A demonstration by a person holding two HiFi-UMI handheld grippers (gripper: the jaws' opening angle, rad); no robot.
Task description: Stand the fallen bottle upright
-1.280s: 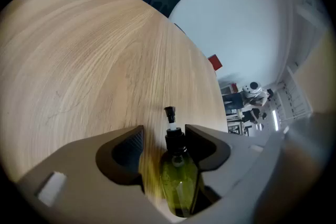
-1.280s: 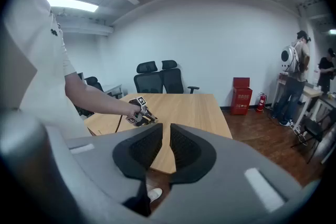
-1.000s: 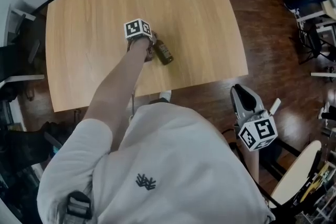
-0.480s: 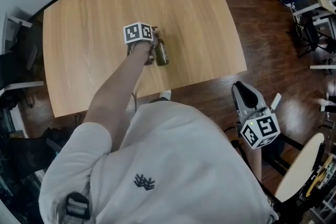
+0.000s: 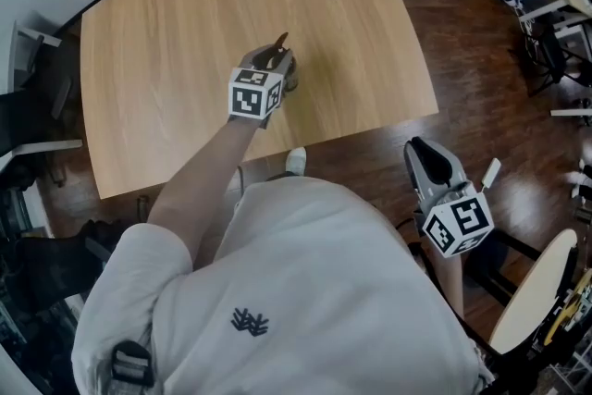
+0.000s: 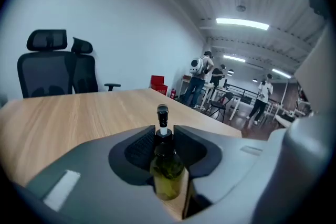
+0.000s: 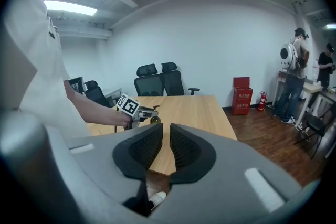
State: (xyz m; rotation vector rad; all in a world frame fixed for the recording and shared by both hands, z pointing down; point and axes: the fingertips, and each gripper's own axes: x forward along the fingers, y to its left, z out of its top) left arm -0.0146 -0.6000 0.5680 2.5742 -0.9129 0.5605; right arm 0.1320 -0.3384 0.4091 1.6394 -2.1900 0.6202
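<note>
Lifting now: the left gripper (image 6: pixel 167 140), jaws clamped on the bottle (image 6: pixel 167 168), has swung it from lying flat to neck-up over the table (image 5: pixel 166 32). The right gripper (image 7: pixel 164 148) stays off the table's edge, jaws together, empty.

The person wears a white short-sleeved shirt (image 5: pixel 314 291) with a small dark leaf-like emblem (image 5: pixel 250 321) at seven o'clock in the head view. The left gripper (image 6: pixel 165 139) and right gripper (image 7: pixel 164 147) have grey shells, black ribbed pads (image 7: pixel 144 147) and a white cube (image 5: pixel 254 95) with black square markers.
</note>
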